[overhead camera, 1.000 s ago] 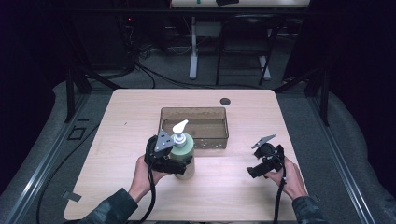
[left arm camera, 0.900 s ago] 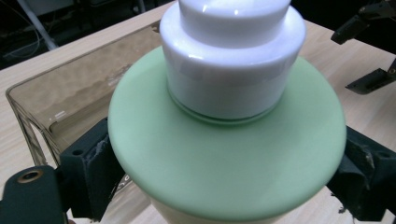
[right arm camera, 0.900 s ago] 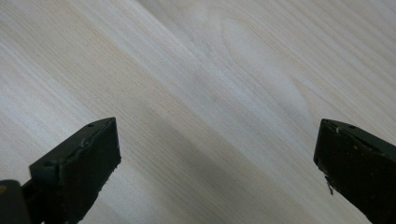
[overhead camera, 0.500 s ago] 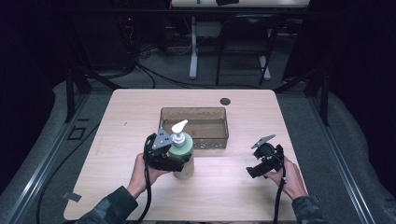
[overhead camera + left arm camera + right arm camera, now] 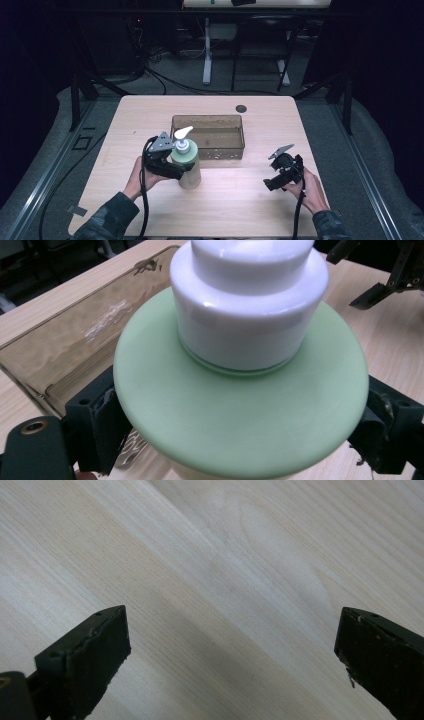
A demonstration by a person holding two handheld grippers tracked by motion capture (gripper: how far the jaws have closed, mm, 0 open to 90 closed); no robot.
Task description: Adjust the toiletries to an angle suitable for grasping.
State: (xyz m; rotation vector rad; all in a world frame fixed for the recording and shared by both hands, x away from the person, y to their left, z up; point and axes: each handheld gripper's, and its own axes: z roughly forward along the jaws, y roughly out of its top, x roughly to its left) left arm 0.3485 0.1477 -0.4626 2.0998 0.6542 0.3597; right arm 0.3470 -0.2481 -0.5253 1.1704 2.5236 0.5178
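bottle: pump bottle (image 5: 189, 167), pale body, green shoulder, white pump head – stands upright on the table (image 5: 150, 115), just in front of the tray's near-left corner, left of the table's middle
bottle, close: in the left gripper view the green shoulder (image 5: 240, 410) and white pump collar (image 5: 249, 300) sit right between the two black jaws
left gripper: left gripper (image 5: 172, 167) is clamped around the bottle under the green shoulder – one jaw on each side, pads against it, jaws set wide; they have just been closing a little with the bottle between them
left hand: left hand (image 5: 142, 175) holds that gripper from the near-left side, sleeve coming in from the table's near edge; cable trails down off the near edge
right gripper: right gripper (image 5: 284, 170) sits low over the near-right part of the table, well apart from the bottle and the tray
right gripper state: jaws stand wide apart (image 5: 235, 655), nothing between them but bare wood
right hand: right hand (image 5: 307, 187) grips it from the near-right
tray: brown see-through tray (image 5: 208, 150) near the table's middle, long side parallel to the far edge; I can't tell any contents
other: small dark round spot (image 5: 241, 108) on the table near the far edge, behind the tray's right end
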